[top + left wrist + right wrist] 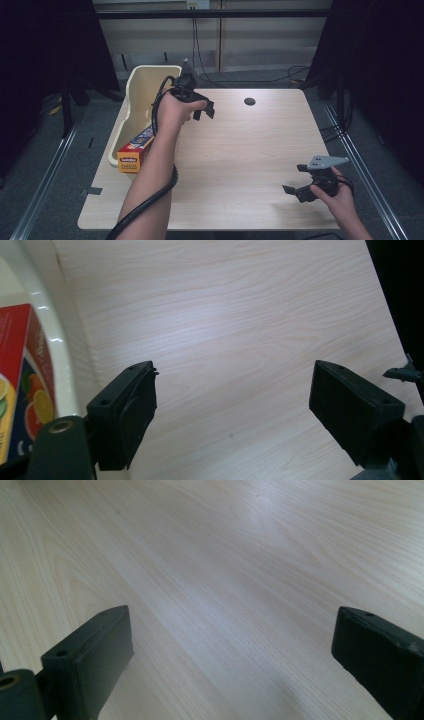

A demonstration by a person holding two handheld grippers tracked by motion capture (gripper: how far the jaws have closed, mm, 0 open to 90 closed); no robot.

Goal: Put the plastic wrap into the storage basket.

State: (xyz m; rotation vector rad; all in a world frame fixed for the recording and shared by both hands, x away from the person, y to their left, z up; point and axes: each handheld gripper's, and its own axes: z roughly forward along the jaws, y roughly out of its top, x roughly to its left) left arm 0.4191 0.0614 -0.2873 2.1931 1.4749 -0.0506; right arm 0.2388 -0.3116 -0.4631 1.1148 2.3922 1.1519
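Pale wood desk, mostly bare. Near right: right claw low over the desk, jaws spread, nothing between them. Mid left: box, red and yellow with fruit print, lies in the near end of the cream tub at the desk's left edge, one end sticking over the rim. Farther, just right of the tub: left claw held above the desk, released, empty, apart from the box. Looks like the box has been dropped off; best to pull the left hand clear without clipping the tub rim.
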